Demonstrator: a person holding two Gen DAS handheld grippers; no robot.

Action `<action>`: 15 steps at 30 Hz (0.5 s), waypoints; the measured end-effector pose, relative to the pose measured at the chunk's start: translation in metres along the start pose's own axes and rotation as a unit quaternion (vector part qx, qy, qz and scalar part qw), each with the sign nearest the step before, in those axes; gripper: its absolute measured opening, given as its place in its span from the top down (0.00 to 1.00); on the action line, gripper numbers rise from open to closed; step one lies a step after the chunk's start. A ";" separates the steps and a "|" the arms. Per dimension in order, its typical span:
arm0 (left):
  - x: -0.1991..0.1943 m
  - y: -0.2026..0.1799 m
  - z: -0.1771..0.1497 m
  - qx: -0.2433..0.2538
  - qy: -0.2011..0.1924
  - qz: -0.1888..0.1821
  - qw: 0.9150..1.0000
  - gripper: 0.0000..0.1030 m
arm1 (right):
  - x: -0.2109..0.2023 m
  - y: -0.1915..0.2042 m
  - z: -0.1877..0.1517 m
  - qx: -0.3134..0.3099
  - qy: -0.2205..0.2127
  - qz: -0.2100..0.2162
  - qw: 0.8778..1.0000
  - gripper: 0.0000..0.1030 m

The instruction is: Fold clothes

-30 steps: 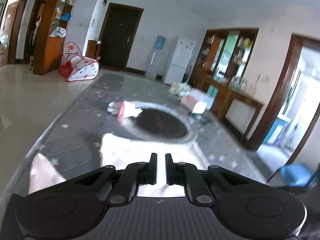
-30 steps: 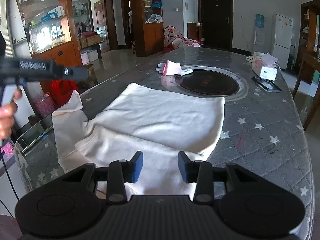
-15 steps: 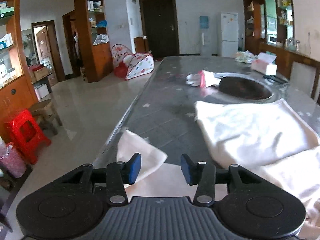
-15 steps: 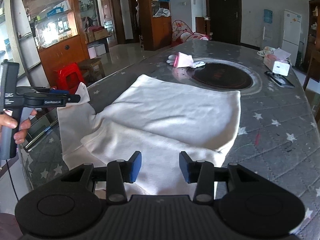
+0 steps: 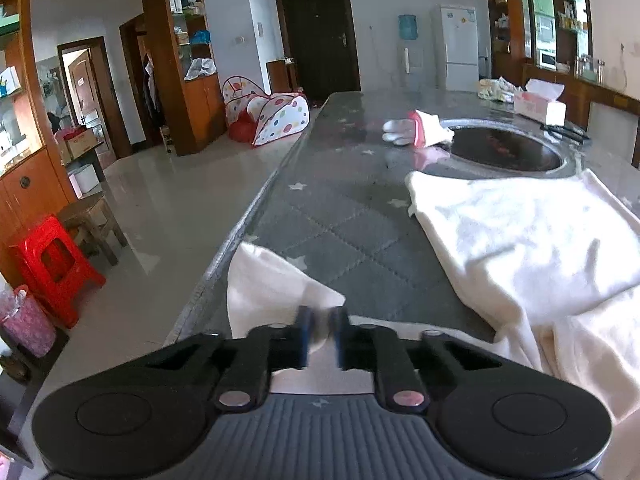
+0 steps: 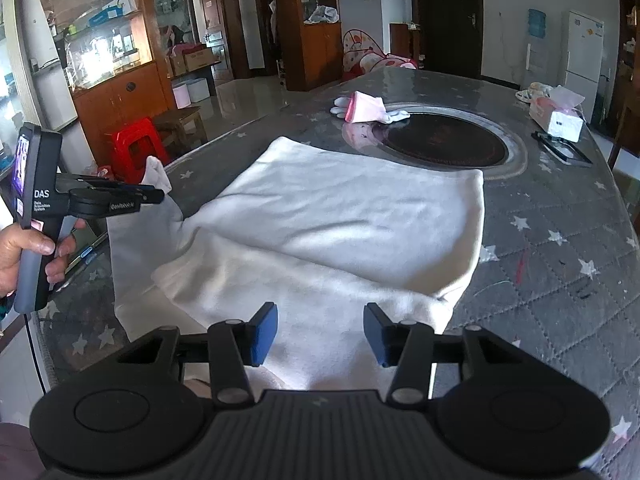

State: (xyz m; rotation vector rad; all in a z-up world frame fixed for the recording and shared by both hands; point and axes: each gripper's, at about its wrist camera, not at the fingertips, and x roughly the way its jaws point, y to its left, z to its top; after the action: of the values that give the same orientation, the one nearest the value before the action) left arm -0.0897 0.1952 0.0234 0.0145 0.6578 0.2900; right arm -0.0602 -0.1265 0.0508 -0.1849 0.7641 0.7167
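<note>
A cream long-sleeved garment (image 6: 352, 216) lies spread on the grey star-patterned table (image 6: 560, 248), its body also filling the right of the left wrist view (image 5: 520, 232). One sleeve (image 5: 264, 280) reaches to the table's left edge. My left gripper (image 5: 322, 328) is shut on that sleeve. From the right wrist view this gripper (image 6: 158, 197) shows with the sleeve tip (image 6: 156, 172) poking up past its fingers. My right gripper (image 6: 320, 328) hovers over the garment's near end; its jaws are opening, cloth lies below them, and the pads press on nothing.
A pink and white glove (image 6: 366, 108) lies by the dark round inset (image 6: 440, 144) mid-table. A tissue box (image 6: 556, 120) and a flat black device (image 6: 560, 152) sit at the far right. A person's hand (image 6: 24, 248) holds the left gripper's handle. A red stool (image 5: 52, 260) stands off the table's left edge.
My left gripper sank and swung to the sleeve at the table's left edge, opened wide, then shut on the sleeve. My right gripper's jaws have spread a little wider.
</note>
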 end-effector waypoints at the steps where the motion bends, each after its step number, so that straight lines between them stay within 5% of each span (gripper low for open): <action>1: -0.002 0.002 0.002 -0.008 -0.002 -0.006 1.000 0.93 | 0.000 -0.001 0.000 0.001 -0.001 -0.001 1.000 0.53; 8: -0.036 0.012 0.024 -0.081 -0.029 -0.096 0.992 0.94 | -0.008 0.000 0.001 0.000 -0.012 -0.002 1.000 0.53; 15: -0.077 -0.021 0.050 -0.104 -0.043 -0.217 0.970 0.94 | -0.023 -0.006 0.000 0.007 -0.032 -0.010 0.999 0.53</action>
State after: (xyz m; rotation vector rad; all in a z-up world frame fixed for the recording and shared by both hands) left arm -0.1123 0.1578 0.1068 -0.3132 0.5246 -0.0659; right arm -0.0681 -0.1430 0.0659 -0.1556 0.7063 0.6948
